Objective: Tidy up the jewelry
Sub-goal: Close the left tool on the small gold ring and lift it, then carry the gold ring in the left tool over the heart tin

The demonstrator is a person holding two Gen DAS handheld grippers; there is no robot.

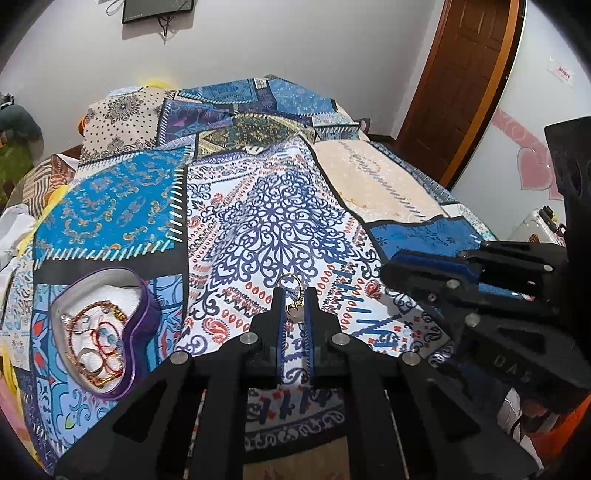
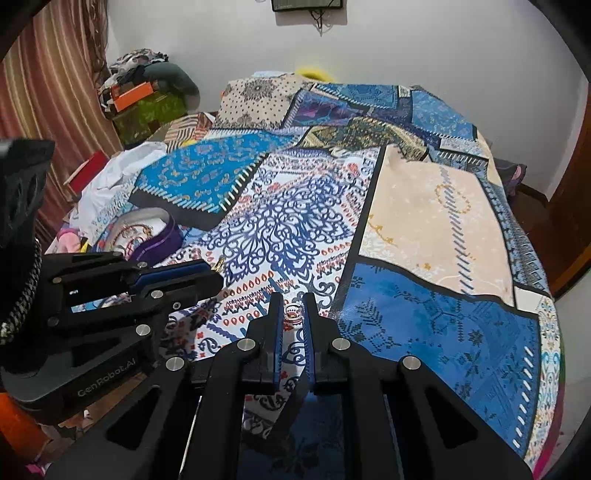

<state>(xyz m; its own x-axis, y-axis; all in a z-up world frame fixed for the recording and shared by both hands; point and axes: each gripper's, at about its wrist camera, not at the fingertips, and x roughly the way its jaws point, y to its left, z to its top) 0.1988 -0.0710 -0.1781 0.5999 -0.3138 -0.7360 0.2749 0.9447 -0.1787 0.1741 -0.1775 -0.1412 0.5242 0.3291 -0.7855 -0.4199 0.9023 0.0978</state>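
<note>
- Patchwork bedspread (image 1: 280,206) over the bed, blue, white and cream panels, filling most of both views; far edge lost against the white wall, near edge hidden behind the black gripper frames.
- Brown wooden door (image 1: 469,85) far right, cut off by the fisheye rim; striped curtain (image 2: 48,92) far left, likewise cut off.
- Pile of clothes and boxes (image 2: 144,92) at the far left corner, contents hard to make out.
- Dark framed thing (image 1: 159,9) high on the wall, only its lower part in view, dangling wires beneath.
- Purple heart-shaped jewelry box (image 1: 144,317) lying open on the bedspread, near left; inside, a tangle of bangles and chains (image 1: 99,339) on a white lining, single pieces not separable; in the right wrist view mostly hidden behind the left tool.
- Left hand-held gripper (image 1: 294,301) clenched on a gold earring (image 1: 291,284): hoop poking out past the fingertips, a small dangling part between the blue pads, detail blurred.
- Right hand-held gripper (image 2: 293,308) clenched on a small ring (image 2: 293,313) with a red and white face, just above the white patterned panel; whether touching the cloth, cannot tell.
- Both tools side by side, near the bed's front edge.
</note>
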